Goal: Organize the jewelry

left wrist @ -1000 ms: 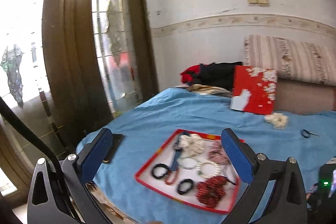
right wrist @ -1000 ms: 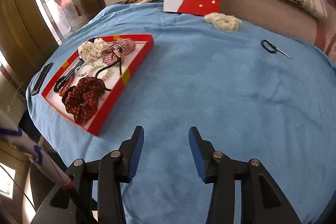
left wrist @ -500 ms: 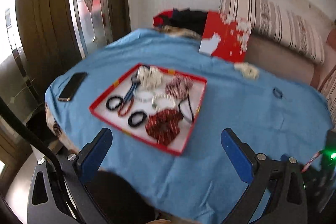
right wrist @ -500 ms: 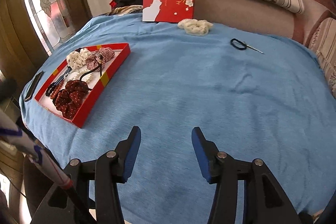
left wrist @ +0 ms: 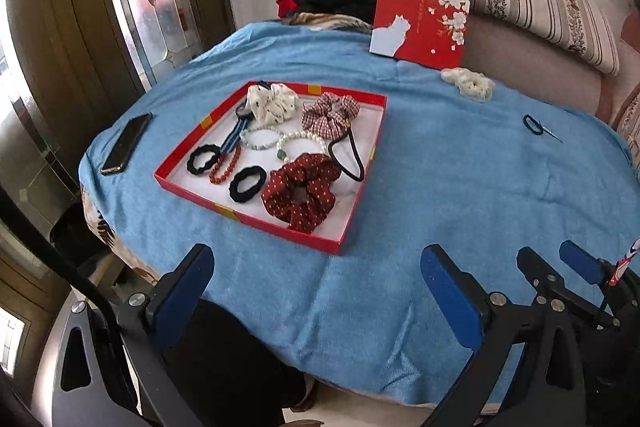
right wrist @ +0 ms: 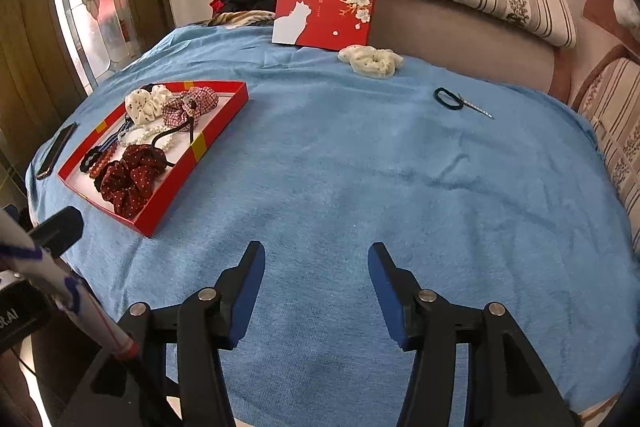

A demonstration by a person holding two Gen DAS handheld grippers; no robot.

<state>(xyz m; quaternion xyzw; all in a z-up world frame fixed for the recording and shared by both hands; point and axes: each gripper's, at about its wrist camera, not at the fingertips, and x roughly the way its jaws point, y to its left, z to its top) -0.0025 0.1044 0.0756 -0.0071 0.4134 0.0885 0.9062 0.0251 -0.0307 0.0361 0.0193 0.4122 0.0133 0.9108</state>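
Observation:
A red tray on the blue cloth holds scrunchies, hair ties and bead bracelets, among them a dark red dotted scrunchie. A cream scrunchie and a dark blue hair tie beside a thin pin lie loose on the cloth. My left gripper is open and empty near the table's front edge, below the tray. My right gripper is open and empty over bare cloth; it also shows in the left wrist view.
A red box lid with white flowers leans against the sofa at the back. A phone lies left of the tray. Clothes are piled at the far edge. Glass doors stand on the left.
The left gripper has tipped down and drawn back, so the whole tray and table now show. The right gripper has drawn back slightly. Both stay open.

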